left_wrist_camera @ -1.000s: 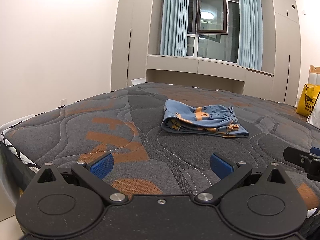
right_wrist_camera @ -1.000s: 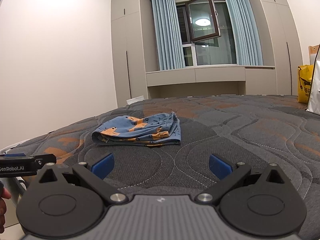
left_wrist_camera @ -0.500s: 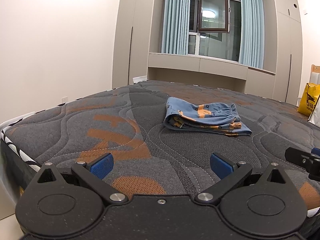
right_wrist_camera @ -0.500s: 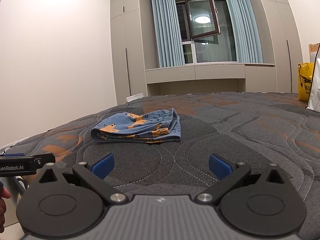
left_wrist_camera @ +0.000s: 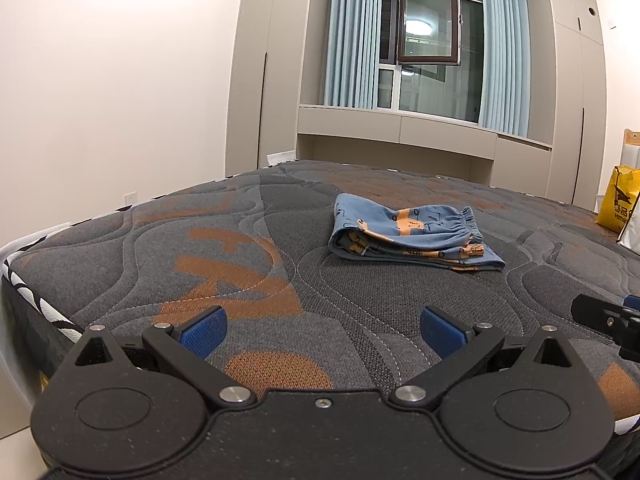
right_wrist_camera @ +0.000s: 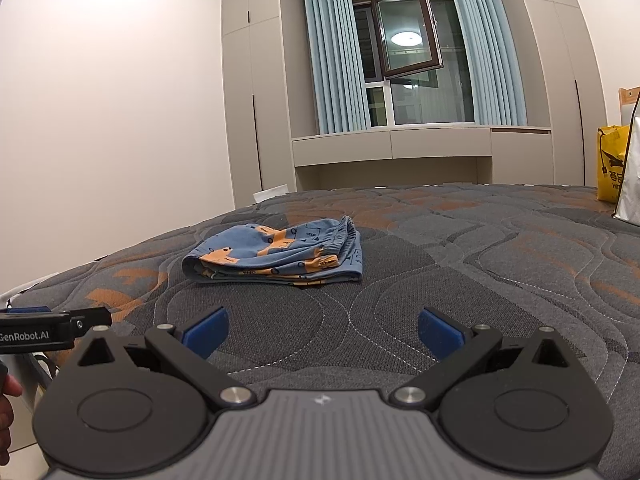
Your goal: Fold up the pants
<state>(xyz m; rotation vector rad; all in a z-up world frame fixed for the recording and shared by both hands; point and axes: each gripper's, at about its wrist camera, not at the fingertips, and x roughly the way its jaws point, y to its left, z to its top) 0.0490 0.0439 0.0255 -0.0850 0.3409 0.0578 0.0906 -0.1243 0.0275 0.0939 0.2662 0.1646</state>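
Since the earlier pictures both cameras have been drawn a little back and tilted, so that the pants (left_wrist_camera: pixel 412 236) are seen slightly farther off, while the bundle itself has not been moved. The pants lie folded in a compact pile near the middle of the mattress (left_wrist_camera: pixel 248 248), with the elastic waistband turned to the right and the rounded fold to the left. The left gripper (left_wrist_camera: pixel 320 330) is held with its blue pads wide apart and nothing between them, low over the near edge of the mattress and well apart from the cloth; the right gripper (right_wrist_camera: pixel 322 330) is likewise spread and empty. The folding is judged to be finished or nearly so, and the step in hand seems to be the withdrawing. To do it well, the tongs should be kept apart and lifted clear, so that no layer is caught and dragged; if a last smoothing is wanted, the top layer should be pressed flat from above, not pinched at the edge. Several things cannot be made out: the underside layers and the far edge of the pile are hidden, so it cannot be told whether the legs are aligned. Only a tip of the other gripper is seen in each view, and a yellow bag (left_wrist_camera: pixel 620 200) is cut off at the right border.
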